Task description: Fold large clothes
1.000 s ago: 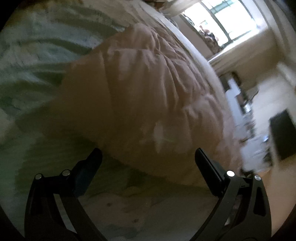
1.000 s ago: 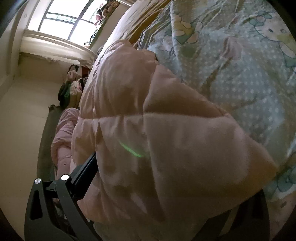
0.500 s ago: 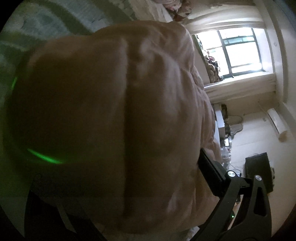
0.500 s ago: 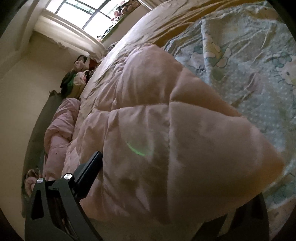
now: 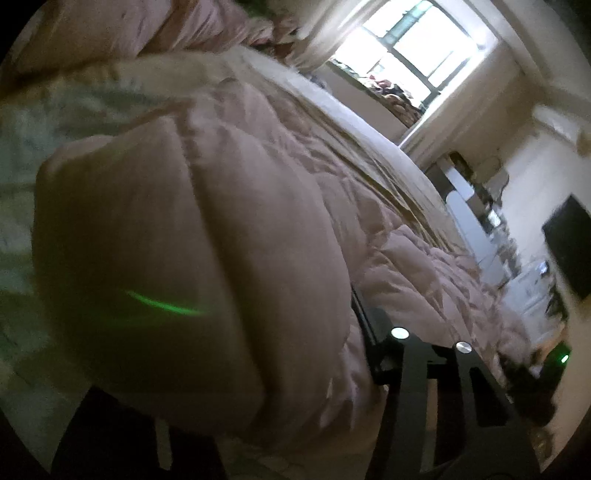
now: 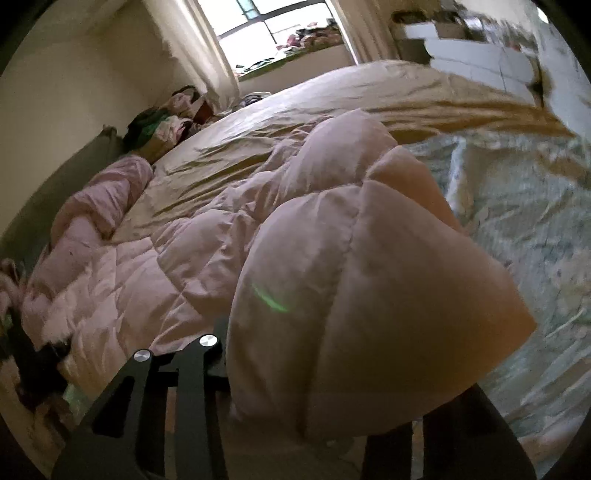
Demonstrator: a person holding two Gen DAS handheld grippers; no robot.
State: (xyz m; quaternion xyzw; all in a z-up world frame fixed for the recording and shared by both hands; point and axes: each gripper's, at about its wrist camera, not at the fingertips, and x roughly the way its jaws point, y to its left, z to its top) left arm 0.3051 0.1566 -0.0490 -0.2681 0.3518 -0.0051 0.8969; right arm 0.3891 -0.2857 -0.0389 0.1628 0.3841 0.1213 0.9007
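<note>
The left gripper (image 5: 258, 417) is closed on a puffy corner of the pink quilt (image 5: 177, 258); the padding bulges between its two black fingers (image 5: 391, 354) and covers most of the gap. The right gripper (image 6: 325, 413) also grips a quilt (image 6: 332, 295) corner, and this corner stands out in front of the camera like a thick rounded point.

From both held corners the quilt runs away over the bed toward the window (image 5: 417, 48), so its long axis goes from the grippers to the window (image 6: 266, 26). The far part lies flat and wrinkled on the tan sheet (image 6: 332, 107).

On the side of the quilt away from the wall, a pale blue patterned cover (image 6: 517, 229) lies on the bed; the held corner in the right view hangs over its edge. Between quilt and window the tan sheet is open and mostly bare. On the wall side, a pink bundle (image 6: 96, 199) lies just beside the quilt's edge, and some mixed clothes (image 6: 162, 122) are piled near the window. In the left view a dark screen (image 5: 569, 243) and white furniture (image 5: 465, 206) stand beyond the bed's edge.
</note>
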